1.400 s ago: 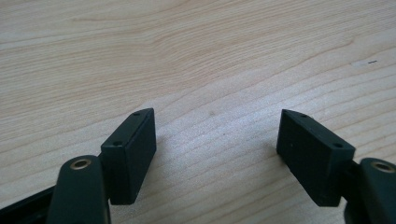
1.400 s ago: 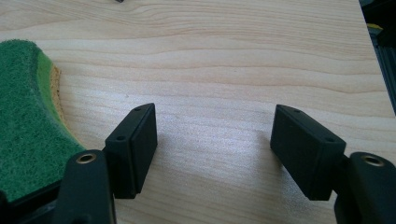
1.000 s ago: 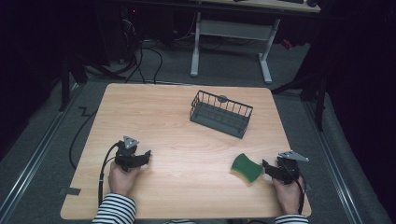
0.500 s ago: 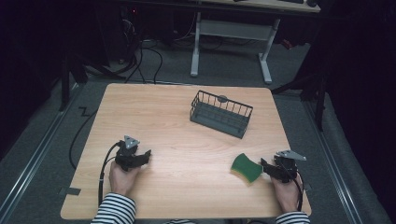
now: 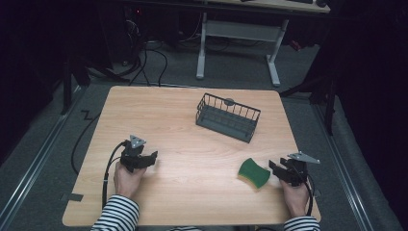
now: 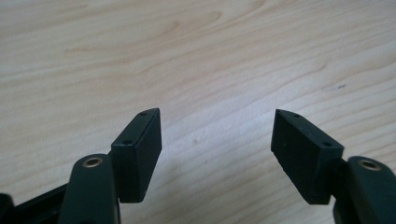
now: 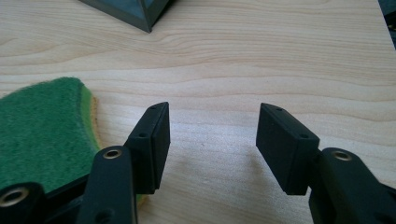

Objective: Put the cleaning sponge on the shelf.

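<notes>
Down at the lower right of the high view, the green sponge (image 5: 254,173) lies flat on the wooden table (image 5: 183,120), just left of the right gripper (image 5: 276,169). That gripper's own view adds what the high view cannot: the sponge (image 7: 44,130) has a yellow layer under its green scouring face and sits beside the left jaw, outside the gap, at the lower left of the frame, where the edge cuts it off. The right gripper (image 7: 212,135) has just been closing its jaws, yet they stand apart with bare wood between them, gripping nothing. Its hand (image 5: 294,198) rests low on the table near the bottom edge, pointing left towards the sponge. At the lower left of the high view, the left gripper (image 5: 150,156) lies in a hand (image 5: 127,179) with a striped sleeve, pointing right; its own view shows the left gripper (image 6: 217,135) wide open over plain wood. A dark wire basket (image 5: 227,117) stands above centre; the right gripper view catches one corner (image 7: 135,11) at its top edge.
</notes>
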A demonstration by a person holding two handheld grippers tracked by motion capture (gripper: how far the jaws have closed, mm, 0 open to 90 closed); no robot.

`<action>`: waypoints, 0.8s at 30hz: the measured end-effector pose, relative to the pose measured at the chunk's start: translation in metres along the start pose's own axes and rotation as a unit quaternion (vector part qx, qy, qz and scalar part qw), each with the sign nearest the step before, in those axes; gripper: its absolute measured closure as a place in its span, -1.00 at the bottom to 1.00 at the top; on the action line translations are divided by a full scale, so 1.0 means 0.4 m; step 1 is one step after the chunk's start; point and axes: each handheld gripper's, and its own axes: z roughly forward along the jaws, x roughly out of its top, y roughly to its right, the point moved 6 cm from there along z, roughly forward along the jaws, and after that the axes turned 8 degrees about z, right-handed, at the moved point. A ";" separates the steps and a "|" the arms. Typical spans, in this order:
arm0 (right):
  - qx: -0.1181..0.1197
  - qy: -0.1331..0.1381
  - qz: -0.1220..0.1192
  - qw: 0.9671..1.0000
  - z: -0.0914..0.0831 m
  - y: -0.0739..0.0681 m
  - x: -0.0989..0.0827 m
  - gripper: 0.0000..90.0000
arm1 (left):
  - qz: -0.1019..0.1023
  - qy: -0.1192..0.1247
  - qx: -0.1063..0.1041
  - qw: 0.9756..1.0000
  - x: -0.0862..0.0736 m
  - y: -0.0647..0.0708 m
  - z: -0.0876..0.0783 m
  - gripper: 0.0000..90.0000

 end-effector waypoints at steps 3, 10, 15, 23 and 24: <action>0.023 0.004 0.007 1.000 -0.019 -0.013 0.029 0.06 | 0.008 0.007 -0.007 1.000 0.029 0.016 -0.001 -0.21; 0.038 0.013 -0.001 0.999 -0.026 -0.029 0.072 0.10 | 0.028 0.009 -0.032 0.999 0.107 0.052 0.013 -0.20; 0.058 0.028 -0.015 0.998 -0.031 -0.049 0.110 0.07 | 0.033 0.006 -0.038 0.999 0.148 0.060 0.031 -0.21; 0.065 0.039 -0.016 0.997 -0.023 -0.058 0.156 0.11 | 0.036 0.014 -0.055 0.998 0.231 0.081 0.062 -0.20; 0.062 0.047 -0.016 0.997 -0.018 -0.059 0.168 0.10 | 0.034 0.020 -0.055 0.998 0.249 0.083 0.070 -0.20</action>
